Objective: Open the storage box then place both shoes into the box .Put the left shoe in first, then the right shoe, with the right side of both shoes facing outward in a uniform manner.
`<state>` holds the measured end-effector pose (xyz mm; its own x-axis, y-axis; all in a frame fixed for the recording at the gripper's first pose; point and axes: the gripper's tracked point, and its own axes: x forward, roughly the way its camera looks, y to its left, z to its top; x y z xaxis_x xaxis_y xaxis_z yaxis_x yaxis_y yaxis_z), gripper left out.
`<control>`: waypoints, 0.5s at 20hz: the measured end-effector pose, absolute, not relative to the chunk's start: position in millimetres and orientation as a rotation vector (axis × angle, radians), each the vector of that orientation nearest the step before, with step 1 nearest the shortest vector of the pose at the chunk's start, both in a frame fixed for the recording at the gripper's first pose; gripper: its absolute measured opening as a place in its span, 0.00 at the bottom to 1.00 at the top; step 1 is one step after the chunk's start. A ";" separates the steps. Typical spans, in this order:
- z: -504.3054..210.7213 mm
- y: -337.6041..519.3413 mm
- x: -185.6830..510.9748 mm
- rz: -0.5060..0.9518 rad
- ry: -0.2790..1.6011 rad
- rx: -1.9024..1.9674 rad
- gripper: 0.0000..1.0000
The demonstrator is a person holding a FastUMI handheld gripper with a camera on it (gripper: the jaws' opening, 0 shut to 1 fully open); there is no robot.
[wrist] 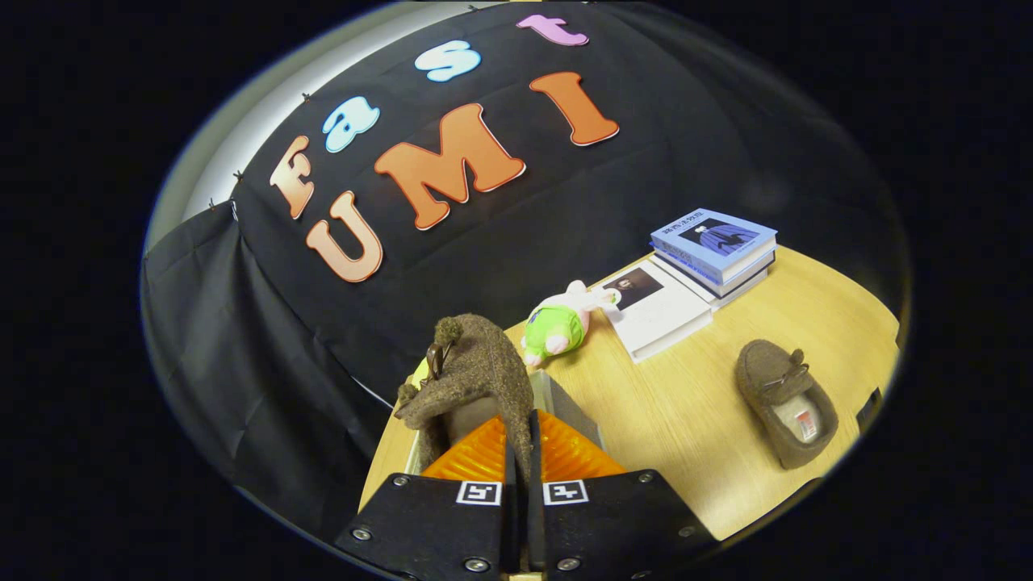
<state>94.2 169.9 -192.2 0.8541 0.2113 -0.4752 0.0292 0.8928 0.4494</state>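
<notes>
My gripper [520, 452] is shut on a brown felt moccasin [476, 375], both fingers pressing its side wall. The shoe hangs toe-up just ahead of the fingers, over the storage box [565, 403], of which a grey inner wall shows right behind the shoe. The second brown moccasin [787, 403] lies on the wooden table [686, 420] to the right of the fingers, opening up, with a label inside its heel.
A green and pink plush toy [559, 323] lies on the table just beyond the box. Past it sits an open white book [658, 311], and a stack of blue books [714, 246] rests further back. The table's left edge runs beside the box.
</notes>
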 end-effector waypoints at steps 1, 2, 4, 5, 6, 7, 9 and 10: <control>-197.0 179.9 93.2 0.108 0.555 0.473 0.04; -202.7 190.3 93.5 0.113 0.568 0.479 0.04; -214.9 207.2 91.7 0.113 0.591 0.467 0.05; -221.0 215.5 91.2 0.112 0.603 0.461 0.05; -225.7 223.7 90.0 0.108 0.609 0.450 0.05; -228.2 230.5 89.9 0.100 0.610 0.435 0.04; -238.6 243.3 90.2 0.093 0.618 0.416 0.05; -243.9 251.0 89.1 0.096 0.631 0.419 0.04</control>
